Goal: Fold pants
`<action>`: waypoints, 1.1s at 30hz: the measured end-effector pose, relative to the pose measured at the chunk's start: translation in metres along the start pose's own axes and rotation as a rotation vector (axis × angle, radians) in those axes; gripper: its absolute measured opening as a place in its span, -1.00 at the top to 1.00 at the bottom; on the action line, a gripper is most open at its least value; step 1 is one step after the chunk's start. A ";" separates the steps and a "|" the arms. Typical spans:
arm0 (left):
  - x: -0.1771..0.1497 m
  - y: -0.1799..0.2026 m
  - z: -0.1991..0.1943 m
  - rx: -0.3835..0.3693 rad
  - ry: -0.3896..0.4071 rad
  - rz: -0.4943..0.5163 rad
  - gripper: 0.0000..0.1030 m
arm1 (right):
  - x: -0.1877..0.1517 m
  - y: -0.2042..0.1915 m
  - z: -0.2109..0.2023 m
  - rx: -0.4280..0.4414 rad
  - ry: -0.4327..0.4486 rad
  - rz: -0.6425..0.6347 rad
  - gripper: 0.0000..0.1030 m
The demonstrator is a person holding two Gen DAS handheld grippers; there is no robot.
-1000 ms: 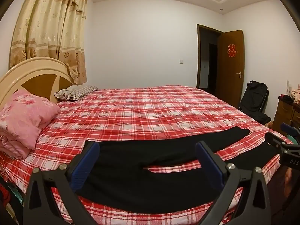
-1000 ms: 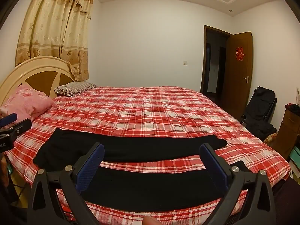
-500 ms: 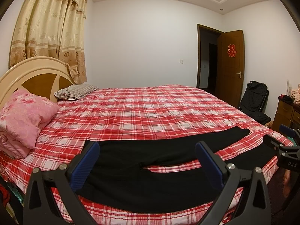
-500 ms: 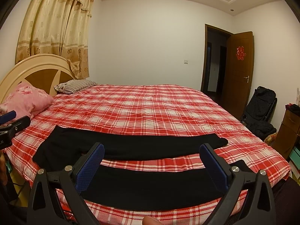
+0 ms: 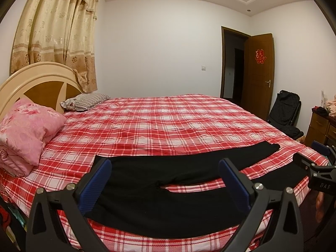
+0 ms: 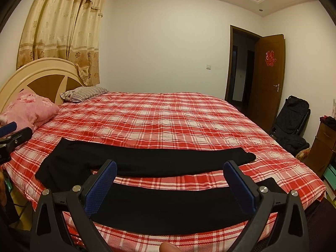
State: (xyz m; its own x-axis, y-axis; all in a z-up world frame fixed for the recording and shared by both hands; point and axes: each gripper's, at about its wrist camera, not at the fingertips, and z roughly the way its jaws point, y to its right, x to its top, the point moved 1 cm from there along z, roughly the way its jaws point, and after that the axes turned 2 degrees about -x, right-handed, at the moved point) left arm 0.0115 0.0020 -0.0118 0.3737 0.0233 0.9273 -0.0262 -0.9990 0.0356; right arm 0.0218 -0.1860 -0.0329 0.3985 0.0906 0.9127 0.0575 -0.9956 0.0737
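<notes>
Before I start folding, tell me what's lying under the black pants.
The black pants lie flat, legs apart, on the red plaid bedspread, which shows all round and between the legs. What lies directly beneath the fabric is covered.

We hold our left gripper [image 5: 164, 180] level, fingers spread wide, gripping nothing; our right gripper [image 6: 171, 182] likewise gapes, empty; a fingertip [image 6: 167, 247] shows beneath it.

This is a bedroom in a home. A wide bed [image 5: 168, 121] with a red-and-white plaid cover fills most of the room, backed by a curved cream headboard [image 5: 40, 84], with a pink quilt [image 5: 27, 130] and a striped pillow [image 5: 86, 101] at its head. Patterned gold curtains [image 5: 56, 31] hang behind, a brown wooden door [image 5: 259, 73] stands open, and a wooden dresser [image 5: 321, 128] stands on the right.
</notes>
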 end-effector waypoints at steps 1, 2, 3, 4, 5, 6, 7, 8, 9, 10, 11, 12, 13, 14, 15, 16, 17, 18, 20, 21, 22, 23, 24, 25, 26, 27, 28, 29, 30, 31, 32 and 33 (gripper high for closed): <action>0.000 0.000 0.000 0.001 0.001 0.001 -1.00 | 0.001 0.000 0.001 0.000 -0.002 -0.001 -0.98; 0.000 0.000 0.000 0.001 0.001 0.000 -1.00 | 0.001 -0.001 0.001 0.000 -0.003 -0.003 -0.98; 0.000 0.000 0.000 -0.001 0.000 -0.001 -1.00 | 0.001 -0.001 0.002 0.000 -0.004 -0.003 -0.98; -0.001 0.000 0.000 0.000 0.000 -0.001 -1.00 | 0.001 -0.001 0.002 0.000 -0.004 -0.003 -0.98; -0.001 0.001 0.001 0.000 -0.001 0.000 -1.00 | 0.001 -0.001 0.002 -0.001 -0.003 -0.003 -0.98; -0.001 0.001 0.001 0.002 -0.002 0.001 -1.00 | 0.001 -0.001 0.001 -0.002 -0.003 -0.002 -0.98; -0.001 0.001 0.002 0.002 -0.004 0.003 -1.00 | 0.001 0.000 0.002 -0.002 -0.004 0.000 -0.98; -0.002 0.002 0.002 0.001 -0.006 0.004 -1.00 | 0.002 0.000 0.002 -0.001 -0.004 0.003 -0.98; -0.002 0.002 0.003 0.001 -0.010 0.004 -1.00 | 0.002 0.001 0.002 -0.002 -0.004 0.005 -0.98; -0.003 0.003 0.004 0.000 -0.013 0.005 -1.00 | 0.002 0.001 0.003 -0.003 -0.004 0.006 -0.98; -0.003 0.003 0.005 0.000 -0.015 0.006 -1.00 | 0.002 0.002 0.003 -0.004 -0.004 0.007 -0.98; -0.004 0.003 0.005 0.000 -0.016 0.006 -1.00 | 0.002 0.002 0.003 -0.005 -0.004 0.006 -0.98; -0.004 0.004 0.005 0.000 -0.017 0.008 -1.00 | 0.002 0.001 0.004 -0.005 -0.006 0.005 -0.98; -0.004 0.004 0.006 0.000 -0.018 0.008 -1.00 | 0.002 0.001 0.005 -0.006 -0.007 0.004 -0.98; -0.004 0.004 0.006 0.000 -0.018 0.009 -1.00 | 0.002 0.000 0.005 -0.006 -0.009 0.002 -0.98; -0.004 0.004 0.006 0.000 -0.018 0.009 -1.00 | 0.001 0.001 0.005 -0.006 -0.010 0.001 -0.98; -0.004 0.004 0.006 0.000 -0.018 0.008 -1.00 | 0.001 0.000 0.006 -0.006 -0.012 -0.001 -0.98; -0.005 0.004 0.006 0.000 -0.019 0.009 -1.00 | 0.001 0.001 0.006 -0.005 -0.012 0.000 -0.98; -0.005 0.004 0.006 0.000 -0.021 0.011 -1.00 | 0.001 0.001 0.006 -0.006 -0.012 0.000 -0.98; -0.005 0.004 0.006 0.000 -0.022 0.012 -1.00 | 0.001 0.001 0.006 -0.006 -0.012 0.000 -0.98; -0.005 0.004 0.007 0.000 -0.023 0.012 -1.00 | 0.001 0.001 0.006 -0.007 -0.012 0.000 -0.98; -0.005 0.004 0.008 0.001 -0.024 0.012 -1.00 | 0.001 0.001 0.007 -0.008 -0.012 0.001 -0.98; -0.006 0.004 0.008 0.003 -0.026 0.012 -1.00 | 0.000 0.001 0.007 -0.009 -0.013 0.002 -0.98; -0.006 0.003 0.009 0.002 -0.028 0.013 -1.00 | 0.000 0.002 0.007 -0.010 -0.015 0.003 -0.98; -0.007 0.003 0.010 0.002 -0.030 0.014 -1.00 | 0.000 0.002 0.008 -0.011 -0.016 0.004 -0.98; -0.007 0.003 0.010 0.002 -0.032 0.015 -1.00 | 0.000 0.002 0.008 -0.013 -0.017 0.004 -0.98; -0.007 0.003 0.011 0.001 -0.035 0.016 -1.00 | 0.000 0.004 0.009 -0.013 -0.019 0.005 -0.98; -0.007 0.003 0.011 0.000 -0.037 0.016 -1.00 | 0.000 0.004 0.008 -0.013 -0.020 0.004 -0.98; -0.008 0.003 0.012 -0.001 -0.039 0.018 -1.00 | -0.001 0.004 0.009 -0.013 -0.020 0.005 -0.98; -0.008 0.003 0.012 -0.001 -0.040 0.019 -1.00 | 0.000 0.004 0.009 -0.012 -0.022 0.006 -0.98; -0.008 0.003 0.012 -0.002 -0.042 0.020 -1.00 | 0.000 0.004 0.009 -0.010 -0.024 0.007 -0.98; -0.008 0.003 0.012 -0.003 -0.043 0.021 -1.00 | 0.000 0.003 0.010 -0.009 -0.025 0.008 -0.98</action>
State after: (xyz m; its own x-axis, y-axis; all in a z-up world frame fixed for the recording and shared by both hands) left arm 0.0195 -0.0020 -0.0238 0.4124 0.0007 0.9110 -0.0371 -0.9992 0.0175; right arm 0.0311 -0.1890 -0.0362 0.4214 0.0833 0.9031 0.0459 -0.9965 0.0705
